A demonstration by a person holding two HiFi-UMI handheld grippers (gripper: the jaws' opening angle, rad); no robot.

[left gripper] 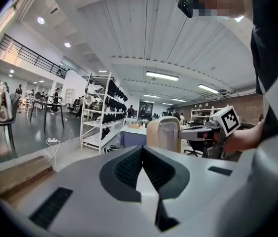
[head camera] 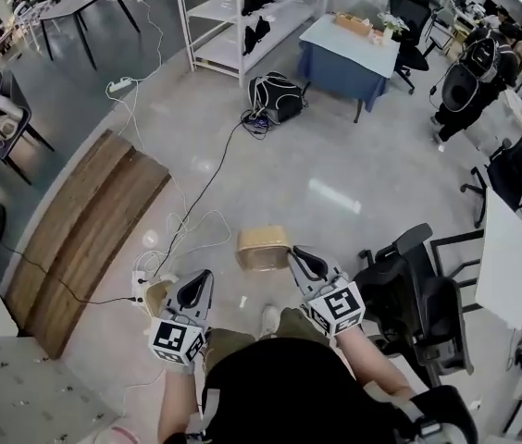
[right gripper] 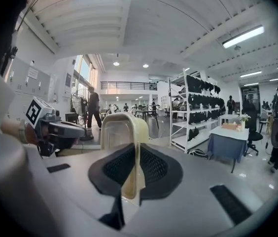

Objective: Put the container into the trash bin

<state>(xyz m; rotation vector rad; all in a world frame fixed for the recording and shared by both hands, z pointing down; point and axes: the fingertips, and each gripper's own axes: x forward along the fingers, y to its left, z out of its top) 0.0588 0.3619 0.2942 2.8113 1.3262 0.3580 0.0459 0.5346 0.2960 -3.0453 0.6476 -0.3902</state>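
Note:
A beige plastic container (head camera: 263, 248) hangs above the floor in front of me, held by its wall. My right gripper (head camera: 300, 259) is shut on the container (right gripper: 124, 130), and the thin beige wall sits pinched between the black pads (right gripper: 151, 167). My left gripper (head camera: 202, 285) hovers beside it at the left, shut with nothing between its pads (left gripper: 129, 167). In the left gripper view the container (left gripper: 164, 134) and the right gripper (left gripper: 205, 132) show ahead to the right. The left gripper (right gripper: 50, 127) appears at the left of the right gripper view. I see no trash bin in any view.
Cables and a power strip (head camera: 141, 285) lie on the grey floor, beside wooden boards (head camera: 85, 229) at the left. Black office chairs (head camera: 409, 294) stand close on the right. Farther off are a white shelving rack (head camera: 242, 17), a black bag (head camera: 275, 95) and a blue-draped table (head camera: 349, 58).

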